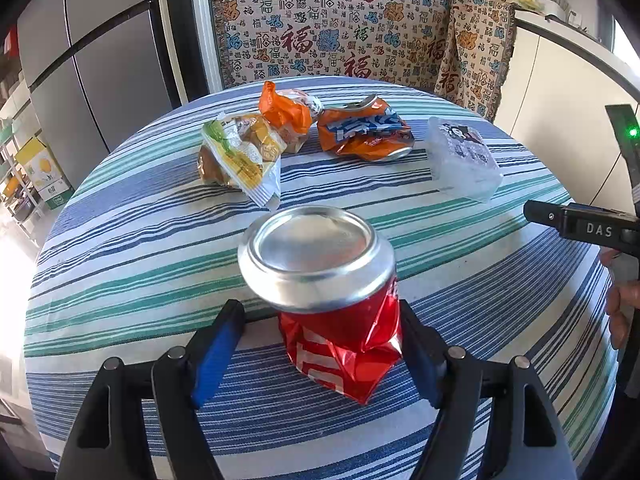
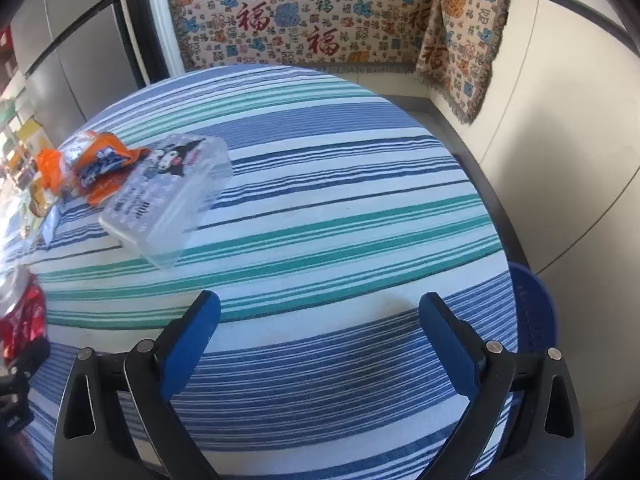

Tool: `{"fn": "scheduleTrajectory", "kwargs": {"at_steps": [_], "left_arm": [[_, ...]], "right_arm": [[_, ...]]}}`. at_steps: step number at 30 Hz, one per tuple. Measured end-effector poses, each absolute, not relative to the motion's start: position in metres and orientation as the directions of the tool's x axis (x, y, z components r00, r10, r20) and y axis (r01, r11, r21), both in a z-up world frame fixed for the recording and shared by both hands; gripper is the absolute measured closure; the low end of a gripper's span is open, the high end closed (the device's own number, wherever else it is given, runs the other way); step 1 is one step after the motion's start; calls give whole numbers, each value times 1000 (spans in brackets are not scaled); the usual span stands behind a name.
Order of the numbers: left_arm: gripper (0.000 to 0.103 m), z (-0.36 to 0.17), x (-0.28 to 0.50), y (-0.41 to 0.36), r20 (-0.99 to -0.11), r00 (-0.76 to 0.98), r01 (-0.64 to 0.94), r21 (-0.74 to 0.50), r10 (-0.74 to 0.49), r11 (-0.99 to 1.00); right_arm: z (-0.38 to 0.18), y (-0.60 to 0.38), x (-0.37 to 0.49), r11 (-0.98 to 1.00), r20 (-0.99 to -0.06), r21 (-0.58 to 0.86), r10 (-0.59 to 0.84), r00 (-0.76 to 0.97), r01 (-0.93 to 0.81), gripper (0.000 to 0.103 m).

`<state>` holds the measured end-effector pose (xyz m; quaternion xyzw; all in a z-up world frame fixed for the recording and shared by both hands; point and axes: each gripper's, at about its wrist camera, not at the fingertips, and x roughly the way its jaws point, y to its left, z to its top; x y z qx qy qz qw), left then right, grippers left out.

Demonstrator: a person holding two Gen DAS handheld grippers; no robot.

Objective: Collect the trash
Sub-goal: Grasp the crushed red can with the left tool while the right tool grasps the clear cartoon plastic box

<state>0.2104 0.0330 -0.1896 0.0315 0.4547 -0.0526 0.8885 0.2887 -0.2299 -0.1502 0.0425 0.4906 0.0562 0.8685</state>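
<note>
A crushed red can [image 1: 340, 336] stands bottom-up on the striped tablecloth [image 1: 120, 272], between the fingers of my left gripper [image 1: 318, 308]. The jaws are open, and the left blue pad [image 1: 216, 352] stands clear of the can. Farther back lie a yellow-green snack bag [image 1: 240, 156], an orange wrapper [image 1: 284, 112], a crushed orange can [image 1: 364, 132] and a clear plastic box [image 1: 464, 156] with a cartoon label. My right gripper [image 2: 320, 300] hovers open over bare cloth with nothing between its fingers. The clear box [image 2: 168, 192] lies ahead to its left, and the red can [image 2: 20, 316] is at the far left edge.
The table is round. A blue perforated plastic container [image 2: 536, 312] sits just past its right edge, low by the white wall. A bench back with a patterned cloth [image 1: 340, 20] stands behind the table, and a grey fridge [image 1: 80, 80] is at the left.
</note>
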Motion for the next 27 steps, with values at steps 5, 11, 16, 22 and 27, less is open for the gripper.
{"fn": "scheduleTrajectory", "kwargs": {"at_steps": [5,11,16,22,27], "left_arm": [[22,-189,213,35,-813,579,118,9,-61,993],[22,-189,214,36,-813,578,118,4,-65,993],[22,-189,214,36,-813,578,119,6,-65,993],[22,-189,214,35,-813,579,119,6,-64,993],[23,-188,211,39,-813,573,144,-18,-98,989]], "right_arm": [[-137,-171,310,964,-821,219,266,506,-153,1],[-164,-146,342,988,-860,111,148,489,-103,9],[-161,-170,316,987,-843,67,134,520,-145,38],[-158,-200,272,975,-853,72,170,493,-210,37],[-150,-211,268,966,-876,134,220,429,-222,13]]}}
